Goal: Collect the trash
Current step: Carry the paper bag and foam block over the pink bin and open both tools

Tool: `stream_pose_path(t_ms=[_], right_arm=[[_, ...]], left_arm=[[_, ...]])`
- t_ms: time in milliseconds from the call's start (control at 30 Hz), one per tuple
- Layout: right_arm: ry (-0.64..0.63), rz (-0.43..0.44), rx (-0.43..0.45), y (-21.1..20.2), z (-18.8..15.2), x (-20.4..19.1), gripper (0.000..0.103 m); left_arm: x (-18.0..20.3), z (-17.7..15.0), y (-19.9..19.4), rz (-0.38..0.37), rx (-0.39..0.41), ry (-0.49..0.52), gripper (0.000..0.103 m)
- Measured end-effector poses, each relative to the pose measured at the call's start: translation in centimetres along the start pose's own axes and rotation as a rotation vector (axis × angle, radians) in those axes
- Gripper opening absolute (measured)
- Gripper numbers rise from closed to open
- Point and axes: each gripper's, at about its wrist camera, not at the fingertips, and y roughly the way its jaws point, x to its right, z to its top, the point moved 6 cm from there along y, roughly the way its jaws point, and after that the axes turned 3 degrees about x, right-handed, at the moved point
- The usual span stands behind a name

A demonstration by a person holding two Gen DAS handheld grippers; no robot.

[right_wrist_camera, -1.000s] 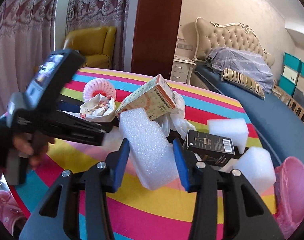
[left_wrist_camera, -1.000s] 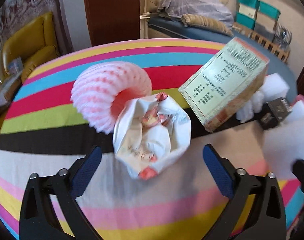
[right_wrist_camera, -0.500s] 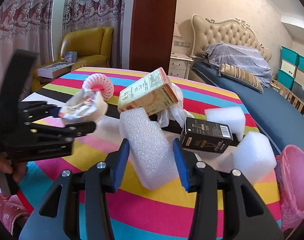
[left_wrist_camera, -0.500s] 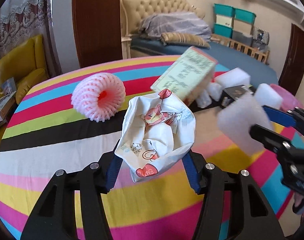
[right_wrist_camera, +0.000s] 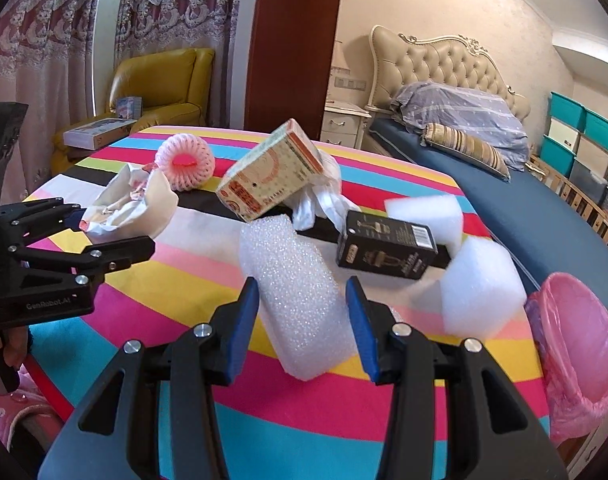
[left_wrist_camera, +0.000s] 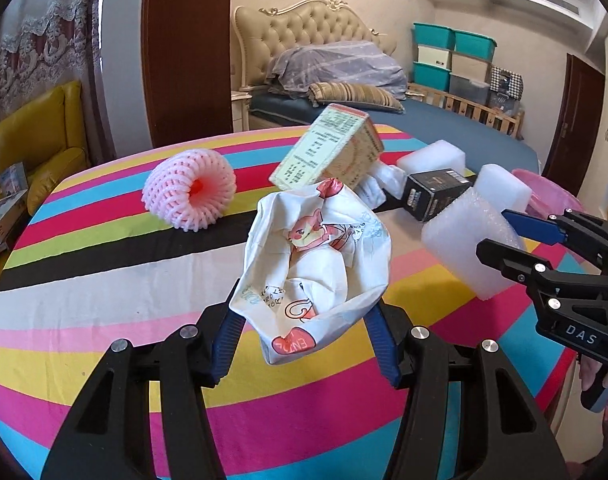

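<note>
My left gripper (left_wrist_camera: 304, 332) is shut on a crumpled white wrapper (left_wrist_camera: 315, 264) with cartoon prints, held above the striped table (left_wrist_camera: 104, 300). The right wrist view shows the same wrapper (right_wrist_camera: 132, 204) in that gripper (right_wrist_camera: 100, 232) at the left. A white foam block (right_wrist_camera: 300, 300) is clamped between the blue pads of my right gripper (right_wrist_camera: 304, 316), and the left wrist view shows this foam block (left_wrist_camera: 467, 248) at the right. A pink-lined trash bin (right_wrist_camera: 579, 352) stands by the table's right edge.
On the table lie a pink foam fruit net (left_wrist_camera: 190, 194), a tan carton (right_wrist_camera: 272, 172) leaning on crumpled white plastic (right_wrist_camera: 319, 200), a black box (right_wrist_camera: 387, 248) and two white foam blocks (right_wrist_camera: 479, 292). A bed (right_wrist_camera: 523, 200) and a yellow armchair (right_wrist_camera: 156, 80) stand behind.
My left gripper closed on the white wrapper and lifted it off the table, moving right. The right gripper kept its hold on the foam block and shifted slightly.
</note>
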Motion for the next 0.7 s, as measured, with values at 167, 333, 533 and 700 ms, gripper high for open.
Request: stream_pose_path(t_ms=[167, 333, 533, 700], right_arm=[[0.024, -0.007, 0.006, -0.6, -0.6, 0.9, 0.043], [0.035, -0.015, 0.017, -1.5, -0.8, 1.6, 0.043], [0.066, -0.039, 0.028, -2.7, -1.5, 3.3, 0.044], [0.086, -0.065, 0.052, -4.1, -1.8, 4.9, 0.043]], left_arm=[[1.4, -0.1, -0.6, -0.018, 0.015, 0.037, 0.054], [3.0, -0.2, -0.9, -0.037, 0.017, 0.079, 0.054], [4.6, -0.2, -0.8, -0.058, 0.011, 0.122, 0.054], [5.9, -0.2, -0.2, -0.080, -0.009, 0.133, 0.054]])
